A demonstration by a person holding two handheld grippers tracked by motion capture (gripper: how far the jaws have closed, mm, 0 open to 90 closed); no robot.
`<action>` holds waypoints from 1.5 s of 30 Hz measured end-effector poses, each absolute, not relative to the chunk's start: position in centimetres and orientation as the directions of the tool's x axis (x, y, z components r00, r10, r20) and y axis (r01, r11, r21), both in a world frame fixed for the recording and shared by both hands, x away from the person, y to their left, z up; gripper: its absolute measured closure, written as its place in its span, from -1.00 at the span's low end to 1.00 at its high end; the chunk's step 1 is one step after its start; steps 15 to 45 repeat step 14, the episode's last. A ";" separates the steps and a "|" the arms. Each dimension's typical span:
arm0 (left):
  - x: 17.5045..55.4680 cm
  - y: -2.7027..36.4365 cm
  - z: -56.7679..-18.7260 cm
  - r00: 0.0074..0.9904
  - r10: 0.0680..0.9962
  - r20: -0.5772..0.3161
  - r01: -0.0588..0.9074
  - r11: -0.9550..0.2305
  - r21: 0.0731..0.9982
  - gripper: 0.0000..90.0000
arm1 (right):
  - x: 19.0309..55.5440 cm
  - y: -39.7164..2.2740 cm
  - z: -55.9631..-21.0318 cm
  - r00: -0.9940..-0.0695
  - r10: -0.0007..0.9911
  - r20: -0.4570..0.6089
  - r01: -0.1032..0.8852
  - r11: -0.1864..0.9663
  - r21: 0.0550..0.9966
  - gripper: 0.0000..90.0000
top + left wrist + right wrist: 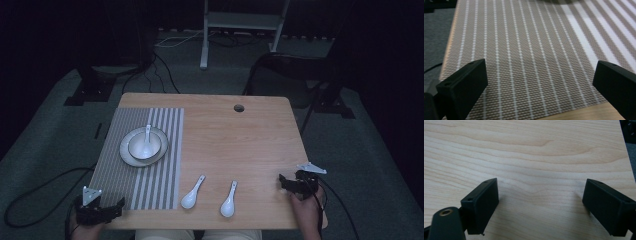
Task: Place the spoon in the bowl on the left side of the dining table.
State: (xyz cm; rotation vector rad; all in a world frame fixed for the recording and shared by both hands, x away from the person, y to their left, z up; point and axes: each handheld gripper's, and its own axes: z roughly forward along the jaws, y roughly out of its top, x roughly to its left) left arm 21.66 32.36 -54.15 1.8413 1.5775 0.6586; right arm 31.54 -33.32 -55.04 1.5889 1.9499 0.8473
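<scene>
Fingers (pixel 464 87) of the left gripper (pixel 107 209) stand wide apart with nothing between them, low over the near left corner of the striped placemat (pixel 150 190); in the left gripper view the woven mat (pixel 529 57) runs under both black fingers, and a sliver of bare wood shows at the bottom edge. Fingers (pixel 482 205) of the right gripper (pixel 286 182) are likewise spread wide and hold nothing, hovering over plain wood grain near the right front of the desk (pixel 240 145), as the right gripper view shows.

In the high view the placemat covers the left part of the desk, grey with pale stripes that grow broader toward its right side. On it sits a white plate (pixel 126 151) with a white bowl (pixel 136 150) set inside, and 1 white ceramic soup spoon (pixel 147 140) rests in the bowl, its handle pointing toward the far edge. 2 more white soup spoons lie on the bare wood near the front edge: the left spoon (pixel 192 194) just beside the mat's right border, the right spoon (pixel 228 200) near it, both with bowls toward the person and handles angled away to the right. Both spoons lie between the 2 grippers, apart from each. A round cable hole (pixel 239 108) sits near the desk's far edge. The person's hand (pixel 307 207) holds the right gripper at the front right corner
</scene>
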 end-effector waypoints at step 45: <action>21.8 32.7 -54.5 0.113 0.993 -0.025 0.687 -0.059 0.725 -1.00 | 31.5 -33.3 -55.0 -0.205 0.979 0.015 0.680 0.131 0.722 -0.72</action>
